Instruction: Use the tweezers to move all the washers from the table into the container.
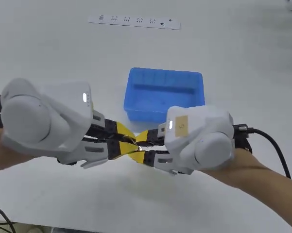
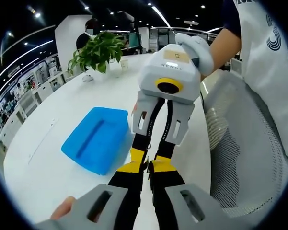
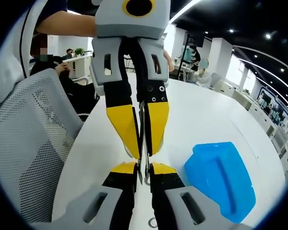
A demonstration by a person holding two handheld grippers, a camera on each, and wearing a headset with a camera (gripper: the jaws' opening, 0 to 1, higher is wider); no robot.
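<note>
1. Between both pairs of jaws, at 6 o'clock from the container, the tweezers sit clamped. Whether their tips are spread or pressed cannot be told.
2. A small ring, probably a washer, lies on the table, at 6 o'clock in the right gripper view.
3. The left gripper and right gripper meet tip to tip.
4. Secure one firm mid-shank grip before releasing the other.

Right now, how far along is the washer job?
Done: nothing I can see; the blue container looks empty. In hand: the left tool and right tool meet tip to tip, both apparently closed on the thin tweezers. Left: what looks like a washer lies on the table, so the moving has not begun.
</note>
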